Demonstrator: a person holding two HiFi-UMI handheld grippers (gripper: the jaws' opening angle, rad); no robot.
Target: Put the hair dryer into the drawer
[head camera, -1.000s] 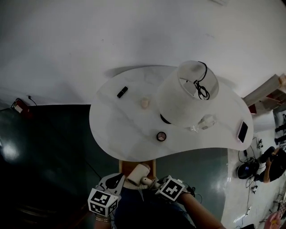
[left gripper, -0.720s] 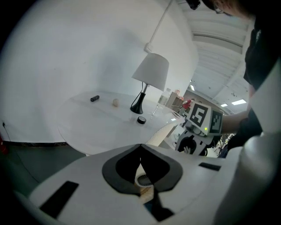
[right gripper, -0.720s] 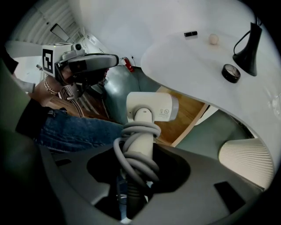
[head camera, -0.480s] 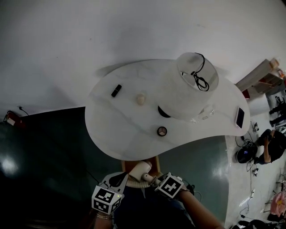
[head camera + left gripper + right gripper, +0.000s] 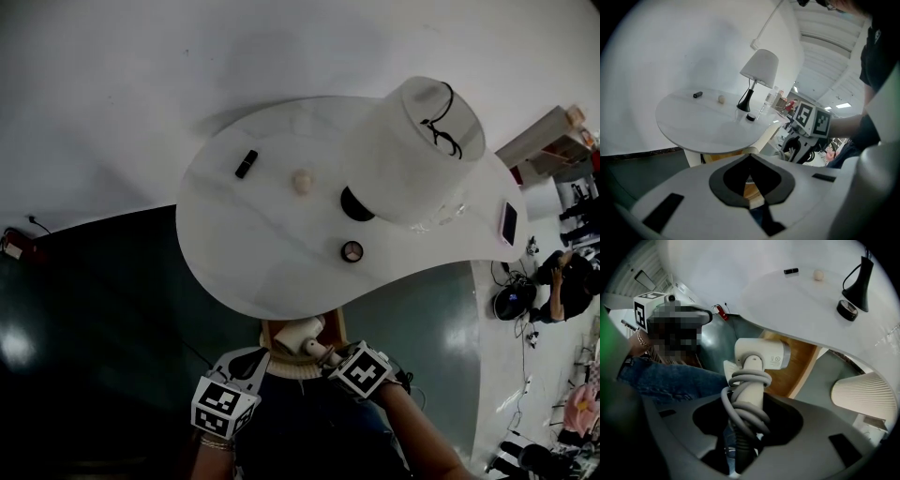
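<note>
Our right gripper (image 5: pixel 326 354) has its jaws clamped on the handle of the hair dryer (image 5: pixel 300 336), where the grey cord (image 5: pixel 745 404) is wound round. The hair dryer hangs over the wooden drawer (image 5: pixel 801 366), which sticks out under the near edge of the white desk (image 5: pixel 253 234). We cannot tell if it touches the drawer. Our left gripper (image 5: pixel 255 358) is just left of it, jaws together, with nothing in them. On the desk's far right stands a lamp (image 5: pixel 412 150), with a small round tin (image 5: pixel 352 250) near it.
</note>
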